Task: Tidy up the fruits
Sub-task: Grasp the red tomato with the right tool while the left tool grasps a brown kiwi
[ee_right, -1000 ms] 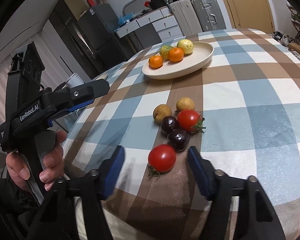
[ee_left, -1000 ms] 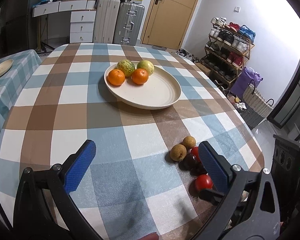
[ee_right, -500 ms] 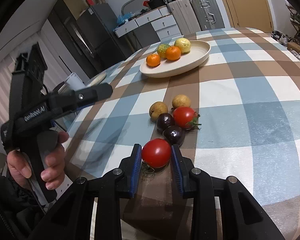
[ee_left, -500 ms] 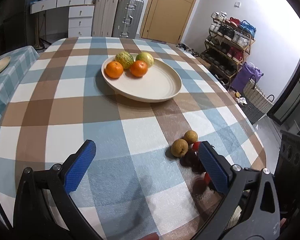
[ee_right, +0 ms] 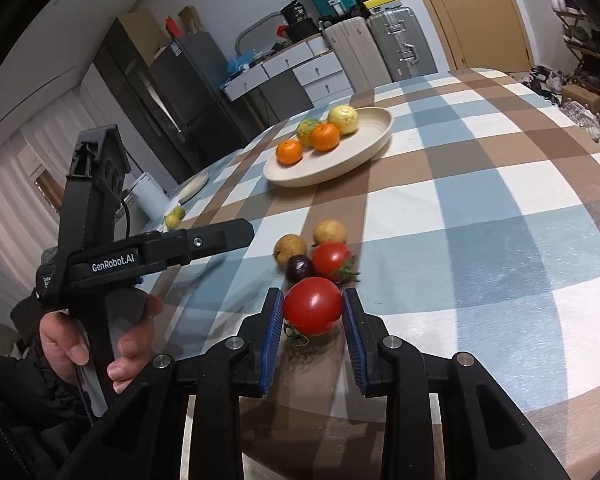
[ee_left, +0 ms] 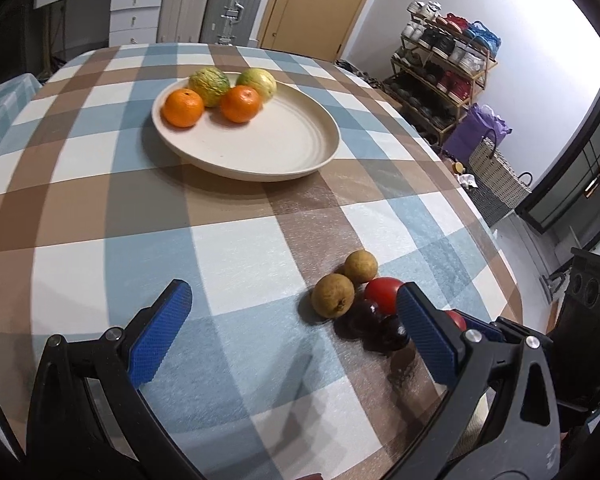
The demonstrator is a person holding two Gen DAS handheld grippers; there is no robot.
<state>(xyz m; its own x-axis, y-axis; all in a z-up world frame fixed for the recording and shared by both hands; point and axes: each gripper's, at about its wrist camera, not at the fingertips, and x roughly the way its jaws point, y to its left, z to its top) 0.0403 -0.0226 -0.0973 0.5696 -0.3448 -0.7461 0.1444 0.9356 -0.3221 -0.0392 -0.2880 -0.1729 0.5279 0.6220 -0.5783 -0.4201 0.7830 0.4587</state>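
My right gripper (ee_right: 312,297) is shut on a red tomato (ee_right: 313,306), pads pressing both its sides, just above the checked tablecloth (ee_right: 480,208). Right behind it lie a second tomato (ee_right: 330,260), a dark plum (ee_right: 299,268) and two brown fruits (ee_right: 290,248). My left gripper (ee_left: 292,292) stands open and empty over the cloth, its right finger (ee_left: 424,332) beside the same cluster: brown fruits (ee_left: 334,295), tomato (ee_left: 382,294), dark plums (ee_left: 366,316). A cream plate (ee_left: 300,152) farther back holds two oranges (ee_left: 183,108) and two green-yellow fruits (ee_left: 209,86).
A hand (ee_right: 80,344) holds the left gripper's handle at the table's near-left edge. A side table with a yellow fruit (ee_right: 175,216) and a white jug (ee_right: 150,200) stands to the left. Suitcases (ee_left: 232,8), drawers and a shoe rack (ee_left: 440,72) line the room behind.
My right gripper closed on the nearest tomato and now holds it slightly raised and forward. The left gripper moved forward and down, closer to the fruit cluster, still open.
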